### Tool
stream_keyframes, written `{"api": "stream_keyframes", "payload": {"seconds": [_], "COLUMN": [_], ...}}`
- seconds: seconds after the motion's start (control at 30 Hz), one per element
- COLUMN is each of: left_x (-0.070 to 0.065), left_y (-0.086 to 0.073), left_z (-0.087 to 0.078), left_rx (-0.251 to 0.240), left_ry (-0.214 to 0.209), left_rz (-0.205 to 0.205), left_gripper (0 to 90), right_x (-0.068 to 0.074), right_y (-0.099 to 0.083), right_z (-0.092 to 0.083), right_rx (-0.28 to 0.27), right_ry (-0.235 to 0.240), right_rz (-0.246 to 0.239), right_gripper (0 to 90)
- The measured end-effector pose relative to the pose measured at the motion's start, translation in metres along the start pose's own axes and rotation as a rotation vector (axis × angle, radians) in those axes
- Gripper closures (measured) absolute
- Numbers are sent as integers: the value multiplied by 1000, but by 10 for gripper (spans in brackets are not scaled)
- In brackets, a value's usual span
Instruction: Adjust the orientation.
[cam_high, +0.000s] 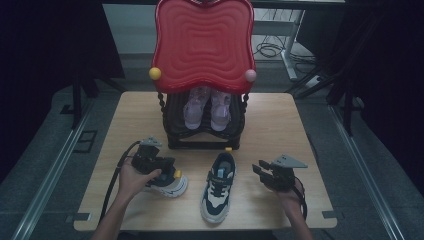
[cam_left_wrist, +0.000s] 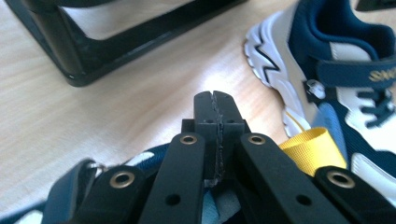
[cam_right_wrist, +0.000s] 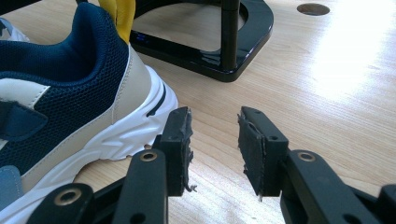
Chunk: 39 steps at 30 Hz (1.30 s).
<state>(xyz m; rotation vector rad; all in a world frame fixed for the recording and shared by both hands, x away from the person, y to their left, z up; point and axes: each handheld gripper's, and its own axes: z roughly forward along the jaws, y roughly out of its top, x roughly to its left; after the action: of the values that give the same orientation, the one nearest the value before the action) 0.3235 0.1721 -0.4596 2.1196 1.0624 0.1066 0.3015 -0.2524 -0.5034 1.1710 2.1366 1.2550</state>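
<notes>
Left shoe (cam_high: 170, 184) half hidden under tool (cam_high: 167, 165)

Left hand (cam_high: 131, 178) is reaching in from the bottom edge, gripping the left gripper (cam_high: 167, 166) with its jaws pressed fully together. Right hand (cam_high: 291, 194) is holding the right gripper (cam_high: 258, 169) low, jaws sitting partway apart with nothing between them, pointing leftward.

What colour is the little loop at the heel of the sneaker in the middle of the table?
Bright yellow. The heel loop on the navy, cream and white sneaker shows best in the left gripper view.
</notes>
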Motion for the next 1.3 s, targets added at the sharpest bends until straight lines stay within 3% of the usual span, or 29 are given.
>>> {"api": "stream_keyframes", "payload": {"seconds": [0.1,0.3,0.57,0.6,0.63,1.03,1.17,1.27,1.3], "left_x": [-8,-25,-36,-38,-40,-36,-30,-13,-13], "left_y": [-5,-19,-29,-31,-35,-52,-53,-52,-52], "left_z": [-3,-7,-16,-18,-19,-35,-44,-52,-52], "left_rx": [11,28,46,50,74,58,9,-42,-42], "left_ry": [-6,-79,-76,-70,-36,-19,-15,-4,-4], "left_rz": [22,51,85,89,106,95,73,19,19], "left_gripper": [899,899,898,898,897,894,890,891,892], "right_x": [0,-1,-2,-2,-2,-2,-2,-3,-3], "right_y": [0,0,0,0,0,0,0,0,0], "right_z": [0,-1,-2,-2,-2,-1,-1,-2,-2], "right_rx": [-1,-6,-9,-9,-9,-4,-7,-6,-6], "right_ry": [0,-3,-5,-5,-5,-4,-6,-7,-7], "right_rz": [0,3,6,6,5,7,6,8,8], "right_gripper": [631,631,631,631,631,631,631,631,631]}}
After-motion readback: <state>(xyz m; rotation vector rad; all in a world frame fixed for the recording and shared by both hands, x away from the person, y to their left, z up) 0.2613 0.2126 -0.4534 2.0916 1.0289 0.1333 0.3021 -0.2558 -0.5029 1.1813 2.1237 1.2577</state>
